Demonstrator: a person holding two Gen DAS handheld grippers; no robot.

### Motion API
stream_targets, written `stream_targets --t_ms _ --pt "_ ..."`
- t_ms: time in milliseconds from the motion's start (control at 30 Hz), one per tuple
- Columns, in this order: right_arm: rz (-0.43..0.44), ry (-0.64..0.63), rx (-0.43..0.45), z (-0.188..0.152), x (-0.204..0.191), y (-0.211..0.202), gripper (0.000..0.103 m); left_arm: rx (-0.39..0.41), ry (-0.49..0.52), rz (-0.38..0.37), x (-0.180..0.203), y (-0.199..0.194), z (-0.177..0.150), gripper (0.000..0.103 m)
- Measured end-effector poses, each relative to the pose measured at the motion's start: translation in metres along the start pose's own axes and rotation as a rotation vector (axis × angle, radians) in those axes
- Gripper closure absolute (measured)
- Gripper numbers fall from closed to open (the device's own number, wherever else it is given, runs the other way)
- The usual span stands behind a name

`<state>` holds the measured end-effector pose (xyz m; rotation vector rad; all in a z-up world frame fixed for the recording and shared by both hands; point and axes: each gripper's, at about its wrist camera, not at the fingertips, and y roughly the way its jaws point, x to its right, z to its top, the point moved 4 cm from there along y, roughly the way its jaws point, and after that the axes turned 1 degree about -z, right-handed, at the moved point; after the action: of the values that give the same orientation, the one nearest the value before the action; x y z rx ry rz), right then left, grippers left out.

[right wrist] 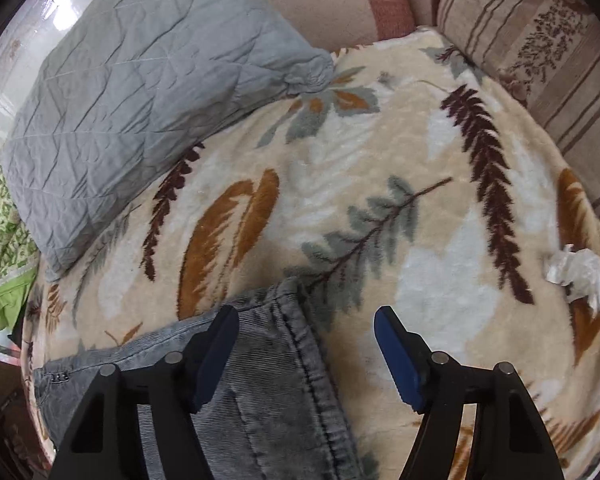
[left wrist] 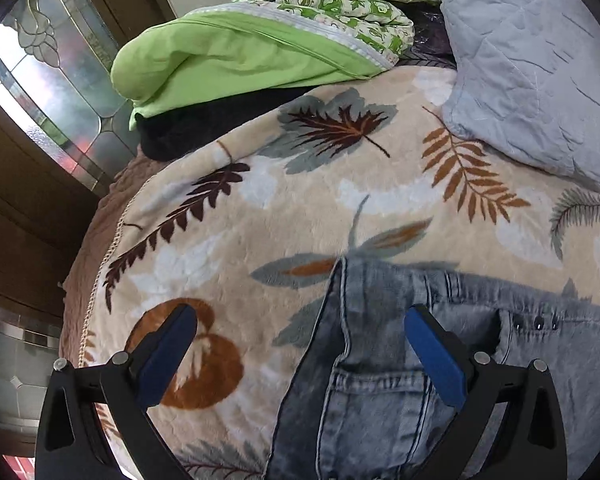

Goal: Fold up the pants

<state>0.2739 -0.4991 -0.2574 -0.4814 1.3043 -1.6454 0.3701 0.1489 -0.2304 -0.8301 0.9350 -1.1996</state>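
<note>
Grey-blue denim pants (left wrist: 400,380) lie on a cream leaf-patterned blanket (left wrist: 300,200). In the left wrist view the waistband corner and a pocket sit between my fingers, and my left gripper (left wrist: 300,322) is open, straddling that left edge from above. The right wrist view shows the pants' (right wrist: 260,360) other edge with its dark side seam. My right gripper (right wrist: 302,322) stands open over that corner, one blue pad (right wrist: 216,356) above the denim, the other (right wrist: 396,356) above bare blanket (right wrist: 380,160). Neither pair of pads presses on the fabric.
A grey quilted pillow (left wrist: 540,60) lies at the back, with a green folded quilt (left wrist: 240,52) and a dark item beside it. A striped cushion (right wrist: 540,60) lines the right side. A crumpled white tissue (right wrist: 584,276) lies on the blanket. Wooden glazed doors (left wrist: 40,100) stand at left.
</note>
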Motion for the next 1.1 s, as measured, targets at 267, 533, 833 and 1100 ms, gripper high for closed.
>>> stream_targets --t_ms 267,533,833,1100 --pt "-0.008 -0.057 -0.025 -0.002 -0.020 0.019 0.029 -0.050 -0.019 -0.048 0.001 0.019 0.023 0.000" --pt "0.011 -0.042 -0.042 -0.003 -0.020 0.026 0.029 -0.149 -0.033 -0.133 0.024 0.056 0.030 0.018" --pt "0.042 -0.031 -0.100 -0.003 -0.024 0.051 0.029 -0.184 -0.084 -0.208 0.033 0.082 0.027 0.071" --pt "0.068 -0.141 -0.039 -0.007 -0.041 0.033 0.088 -0.109 -0.113 -0.287 0.021 0.048 0.034 0.088"
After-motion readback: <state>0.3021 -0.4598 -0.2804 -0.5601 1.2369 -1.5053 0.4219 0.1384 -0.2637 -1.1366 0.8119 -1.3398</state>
